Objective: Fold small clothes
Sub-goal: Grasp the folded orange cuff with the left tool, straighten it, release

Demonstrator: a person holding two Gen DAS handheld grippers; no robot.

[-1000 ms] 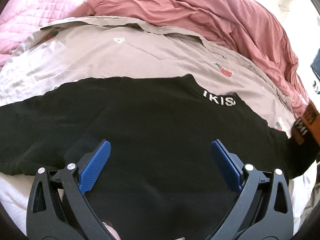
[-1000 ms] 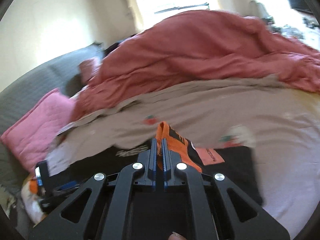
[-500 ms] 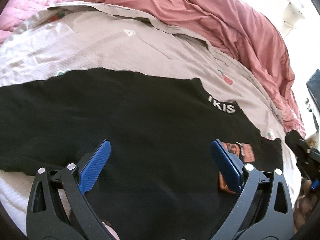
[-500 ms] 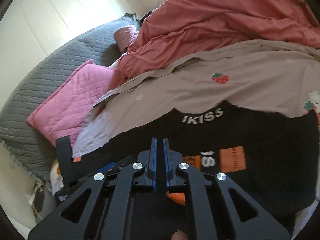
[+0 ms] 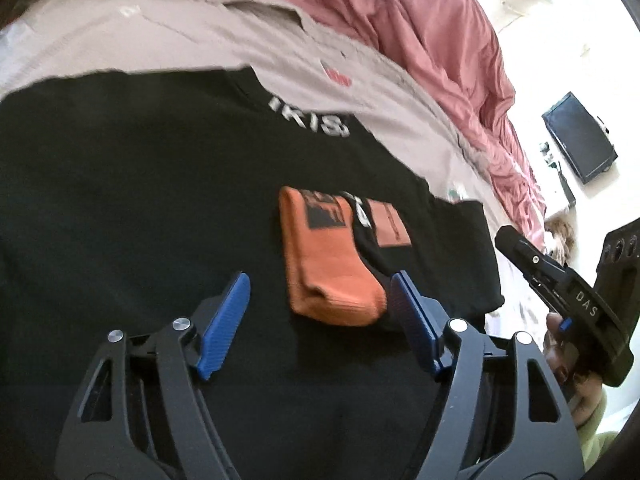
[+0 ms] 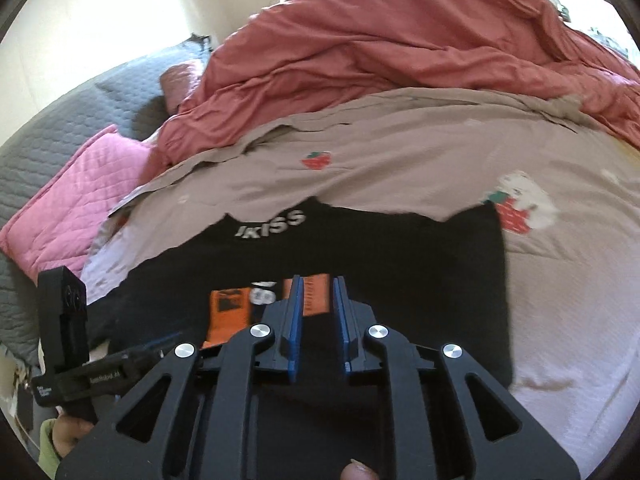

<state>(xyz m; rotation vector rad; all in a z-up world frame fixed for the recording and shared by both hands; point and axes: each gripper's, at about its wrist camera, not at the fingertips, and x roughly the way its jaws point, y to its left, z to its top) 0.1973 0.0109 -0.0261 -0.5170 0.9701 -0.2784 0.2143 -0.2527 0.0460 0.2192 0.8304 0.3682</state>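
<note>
A black T-shirt [image 5: 160, 200] with white lettering lies spread flat on the bed. On it rests an orange and black sock [image 5: 332, 272], folded over. My left gripper [image 5: 320, 276] hovers low over the shirt, its jaws closing. The sock's near end sits between the blue pads, close to the right one, without being pinched. In the right wrist view my right gripper [image 6: 318, 280] is just above the shirt [image 6: 400, 264], with its jaws opening a narrow gap and nothing in them. The sock [image 6: 230, 308] lies just beyond its tips. The right gripper [image 5: 508, 238] also shows at the right.
A rumpled rose duvet [image 6: 400, 40] is heaped along the far side of the beige strawberry-print sheet [image 6: 400, 160]. At the left a pink quilted pillow [image 6: 80, 200] leans on a grey quilted backrest [image 6: 48, 128]. On the wall at right hangs a dark screen [image 5: 576, 136].
The right gripper came down with the orange sock, laid it on the black shirt and parted its jaws. The left gripper swung toward the sock and its jaws narrowed.
</note>
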